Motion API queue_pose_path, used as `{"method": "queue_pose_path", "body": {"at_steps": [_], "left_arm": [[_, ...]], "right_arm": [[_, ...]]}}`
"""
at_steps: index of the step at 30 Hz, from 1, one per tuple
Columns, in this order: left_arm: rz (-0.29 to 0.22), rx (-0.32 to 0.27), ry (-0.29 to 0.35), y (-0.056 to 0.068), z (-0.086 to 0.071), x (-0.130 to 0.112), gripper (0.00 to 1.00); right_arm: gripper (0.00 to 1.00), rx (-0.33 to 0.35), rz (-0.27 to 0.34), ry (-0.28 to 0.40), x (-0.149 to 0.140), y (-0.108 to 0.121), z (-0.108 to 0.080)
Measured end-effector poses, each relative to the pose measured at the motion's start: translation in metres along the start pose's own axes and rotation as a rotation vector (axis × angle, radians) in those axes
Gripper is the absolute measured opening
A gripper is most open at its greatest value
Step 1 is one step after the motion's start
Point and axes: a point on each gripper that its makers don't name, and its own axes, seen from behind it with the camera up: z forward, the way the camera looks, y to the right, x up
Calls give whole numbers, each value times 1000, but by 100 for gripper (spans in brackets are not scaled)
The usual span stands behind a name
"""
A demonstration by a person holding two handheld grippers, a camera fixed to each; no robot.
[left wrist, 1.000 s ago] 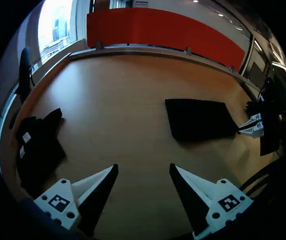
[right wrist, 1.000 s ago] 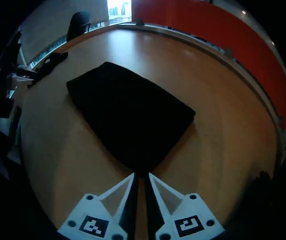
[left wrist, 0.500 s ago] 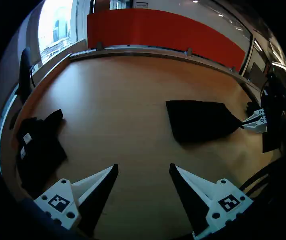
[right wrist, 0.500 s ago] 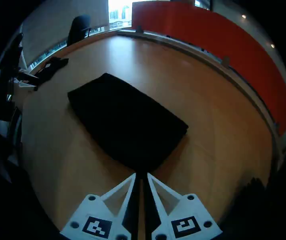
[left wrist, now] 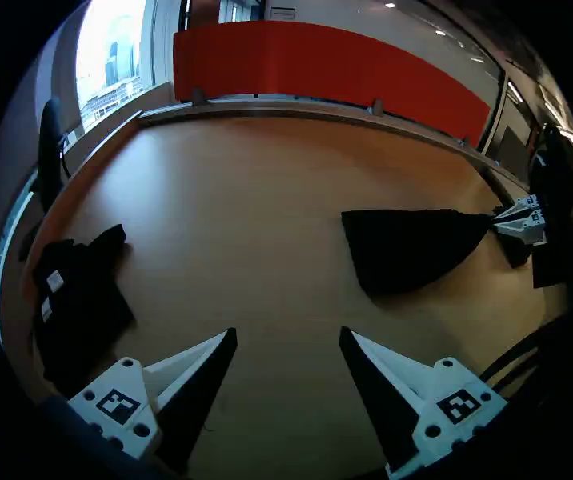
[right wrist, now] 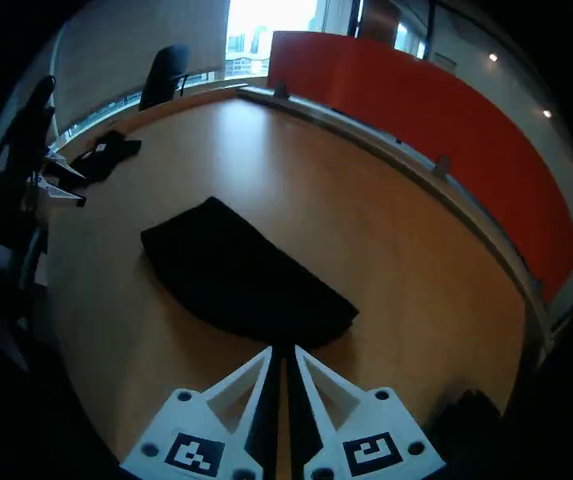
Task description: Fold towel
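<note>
Our left gripper (left wrist: pixel 286 340) hangs over the tabletop (left wrist: pixel 230 208) with its fingers spread wide and nothing between them. In the left gripper view we see the black towel (left wrist: pixel 402 244) well apart from it, toward the right edge of the tabletop. One corner of the towel is pulled up into a point. That point goes right into the tips of the right gripper (left wrist: pixel 501 226). A pile of dark clothes (left wrist: pixel 78 296) lies by the left edge.

In the right gripper view the two fingers are pressed nearly together, and the near corner of the towel sits pinched between their tips. The rest of the towel lies flat on the wood.

We think a few things could go wrong. The pinch holds only a little bit of cloth, so a quick pull could make the corner slip out. Only one corner is held, so the towel may drag and bunch up, and the fold could come out crooked.
</note>
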Motion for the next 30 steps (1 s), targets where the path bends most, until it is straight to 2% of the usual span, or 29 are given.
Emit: {"method": "queue_pose_path", "body": {"at_steps": [6, 12, 22, 30], "left_arm": [[-1, 0, 2, 0, 0, 1, 95], [-2, -1, 3, -1, 0, 1, 95], [-21, 4, 17, -5, -5, 1, 95], [-48, 12, 33, -9, -13, -3, 95]], "right_arm": [[5, -10, -5, 6, 4, 5, -7], [5, -3, -18, 14, 11, 2, -6], [5, 38, -80, 55, 53, -12, 3], [5, 99, -146, 80, 91, -36, 19]]}}
